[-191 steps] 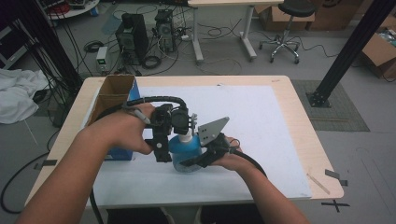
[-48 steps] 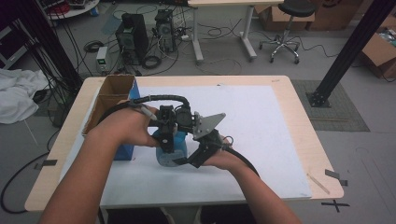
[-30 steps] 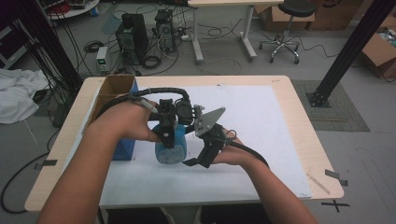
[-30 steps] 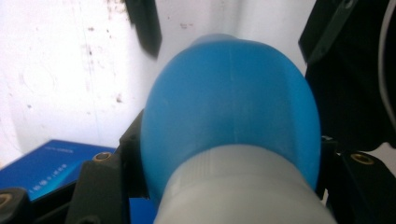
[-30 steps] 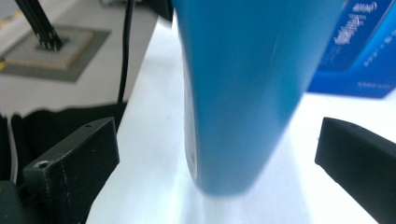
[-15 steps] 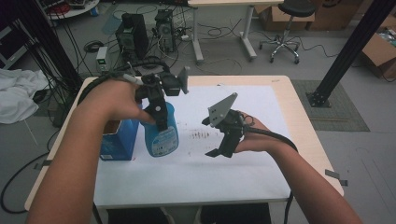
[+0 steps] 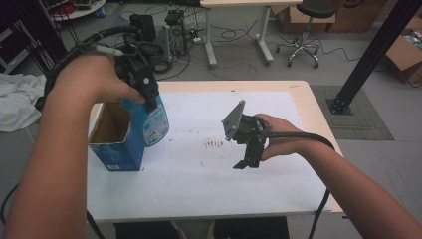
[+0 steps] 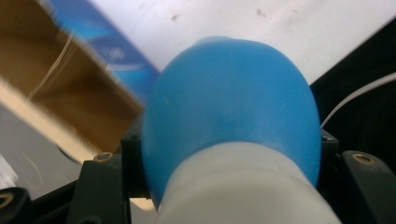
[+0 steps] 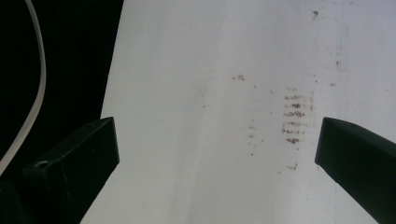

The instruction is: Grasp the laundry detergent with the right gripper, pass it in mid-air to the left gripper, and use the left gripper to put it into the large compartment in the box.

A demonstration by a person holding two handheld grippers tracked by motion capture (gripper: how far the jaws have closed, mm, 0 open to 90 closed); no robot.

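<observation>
- In the left gripper view, the rounded blue plastic bottle with a pale neck is crowding the lens, so its label and base are being cut off and the left gripper is showing little more than two black blocks at either side of it.
- Those jaws are pinching the bottle just where the blue shoulder is meeting the whitish neck, one on each flank, touching it.
- In the high view, the left gripper is holding the bottle off the white-covered counter, hanging upright with a white-and-blue label facing forward, its lower edge beside the rim of the open blue cardboard box with a brown inside; the person's hand is hiding the bottle's top.
- The right gripper is hovering over the counter well apart from the bottle, its jaws spread wide with nothing between them.
- In the right gripper view, the right gripper's jaws are framing a patch of small brown smudges on the white sheet.
</observation>
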